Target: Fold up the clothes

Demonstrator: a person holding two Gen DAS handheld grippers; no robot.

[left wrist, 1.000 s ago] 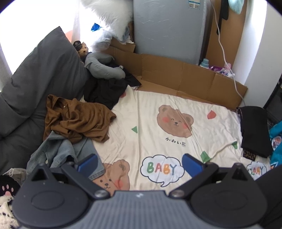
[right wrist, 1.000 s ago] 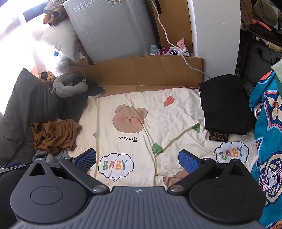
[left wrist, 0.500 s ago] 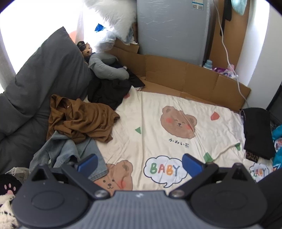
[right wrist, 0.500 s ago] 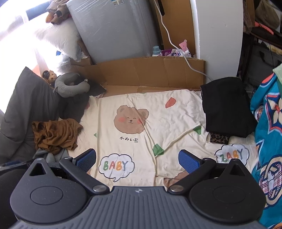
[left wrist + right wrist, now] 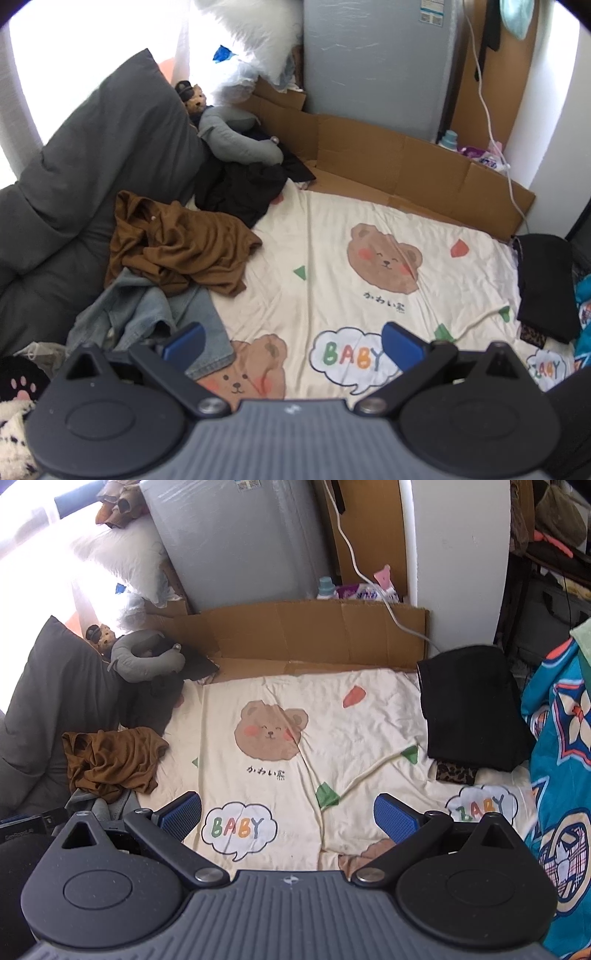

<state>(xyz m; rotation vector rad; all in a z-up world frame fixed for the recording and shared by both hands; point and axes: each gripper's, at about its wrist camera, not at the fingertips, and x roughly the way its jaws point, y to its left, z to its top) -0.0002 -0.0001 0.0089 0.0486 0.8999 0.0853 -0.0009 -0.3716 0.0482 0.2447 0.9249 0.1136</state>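
A crumpled brown garment (image 5: 177,251) (image 5: 110,760) lies at the left of the cream bear-print sheet (image 5: 332,258) (image 5: 288,782). Under it lies a blue denim garment (image 5: 147,317) (image 5: 99,805), and behind it a loose black garment (image 5: 240,188). A folded black garment (image 5: 543,284) (image 5: 469,709) rests at the right edge on a leopard-print piece (image 5: 454,773). My left gripper (image 5: 293,341) hangs open above the sheet's front, its left finger over the denim. My right gripper (image 5: 288,814) is open too and holds nothing.
A large grey cushion (image 5: 81,184) (image 5: 48,701) bounds the left side, with a grey neck pillow (image 5: 240,144) (image 5: 147,657) and small plush toy (image 5: 192,98). Cardboard (image 5: 406,166) (image 5: 314,631) and a grey fridge (image 5: 376,59) stand behind. A blue patterned blanket (image 5: 561,775) lies right.
Both views have shifted slightly, with the left gripper drawing back a little from the sheet. Both grippers stay open; no garment has moved.
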